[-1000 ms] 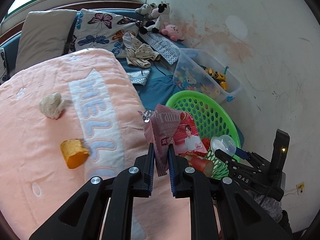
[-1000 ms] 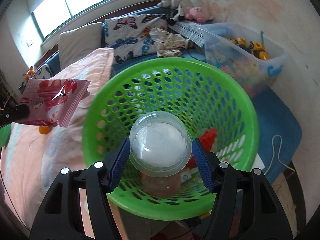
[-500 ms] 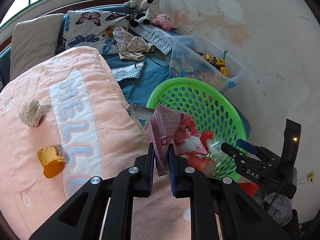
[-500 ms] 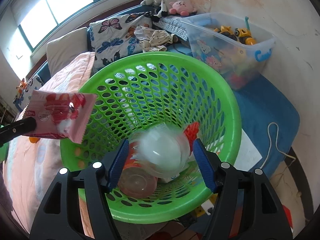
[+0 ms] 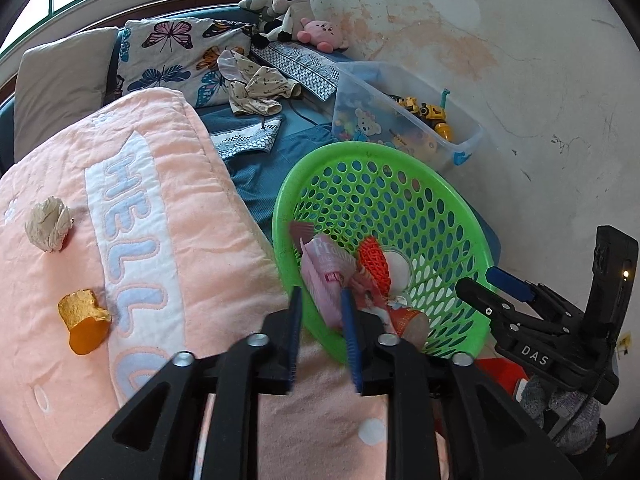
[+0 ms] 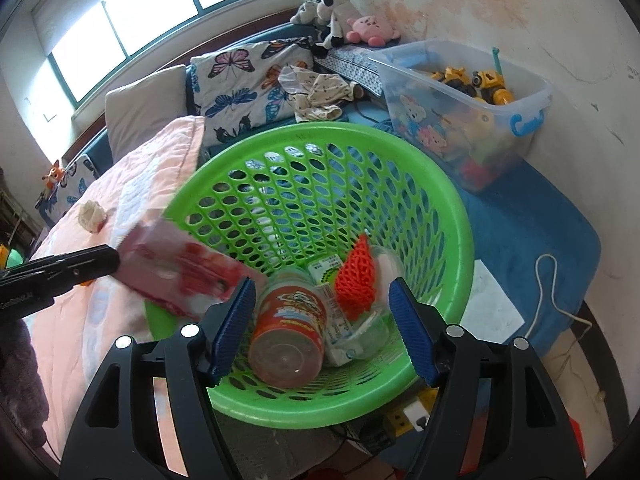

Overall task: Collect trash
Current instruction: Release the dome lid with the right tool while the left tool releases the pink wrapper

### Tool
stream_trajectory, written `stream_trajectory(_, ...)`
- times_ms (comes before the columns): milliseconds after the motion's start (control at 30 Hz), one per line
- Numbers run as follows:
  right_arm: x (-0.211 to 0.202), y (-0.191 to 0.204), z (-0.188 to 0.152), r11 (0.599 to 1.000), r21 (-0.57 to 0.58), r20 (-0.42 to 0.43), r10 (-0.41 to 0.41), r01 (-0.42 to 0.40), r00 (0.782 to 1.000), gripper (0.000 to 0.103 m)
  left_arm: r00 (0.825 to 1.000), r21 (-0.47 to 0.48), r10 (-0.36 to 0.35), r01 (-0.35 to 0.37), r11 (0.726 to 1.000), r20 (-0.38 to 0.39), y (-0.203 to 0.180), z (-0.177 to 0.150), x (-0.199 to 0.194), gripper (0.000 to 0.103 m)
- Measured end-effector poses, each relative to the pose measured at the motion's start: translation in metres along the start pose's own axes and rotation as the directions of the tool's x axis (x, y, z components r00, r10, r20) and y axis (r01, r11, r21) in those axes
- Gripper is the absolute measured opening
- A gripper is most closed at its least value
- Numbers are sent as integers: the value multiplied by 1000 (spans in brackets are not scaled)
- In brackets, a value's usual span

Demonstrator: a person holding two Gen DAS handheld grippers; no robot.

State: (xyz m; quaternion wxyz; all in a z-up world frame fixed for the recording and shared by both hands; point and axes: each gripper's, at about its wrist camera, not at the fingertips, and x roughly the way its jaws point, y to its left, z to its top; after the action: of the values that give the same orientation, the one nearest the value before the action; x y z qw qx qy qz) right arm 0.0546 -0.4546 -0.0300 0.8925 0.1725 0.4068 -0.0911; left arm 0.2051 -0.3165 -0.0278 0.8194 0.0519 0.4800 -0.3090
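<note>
A green plastic basket (image 5: 460,216) (image 6: 456,200) stands beside the bed. In it lie a red-labelled bottle (image 6: 288,320), an orange net (image 6: 356,284) and a clear plastic cup (image 6: 380,332). A pink snack wrapper (image 5: 324,276) (image 6: 176,276) is blurred at the basket's rim, just off my left gripper (image 5: 322,312), whose jaws are apart. My right gripper (image 6: 322,324) is open and empty above the basket. A crumpled tissue (image 5: 48,224) (image 6: 92,216) and an orange wrapper (image 5: 82,320) lie on the pink blanket (image 5: 140,220).
A clear toy bin (image 5: 404,116) (image 6: 468,120) stands behind the basket by the wall. Pillows (image 5: 172,56), loose clothes (image 5: 256,88) and stuffed toys (image 5: 296,12) lie at the bed's far end. A white cable (image 6: 552,292) lies on the blue mat.
My right gripper let go of the clear cup, which fell into the basket. My left gripper moved to the basket's rim and opened; the pink wrapper is dropping out of it.
</note>
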Motion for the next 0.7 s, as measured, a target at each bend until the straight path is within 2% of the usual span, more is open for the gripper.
stream_trajectory(33,-2,3,0,1000,-3,3,4,-4,1000,70,1000,-2,3,-3,1000,4,1,-1,-1,36)
stream_trajectory(67,-4,5,0,1000,-7,7,8,-8,1000,70,1000,-3,7,-7,1000,11,2,-1,-3,37)
stream_trajectory(367,-18,31,3,998,-56,27,39,-37,999,70,998,-37,35,-33,999,46,29,-8,-28,37)
stream_trajectory(700,-23,83,5,982,-154,26,113,-107,993,72,986,-146,152,-140,979,73,99,-18,-63,40)
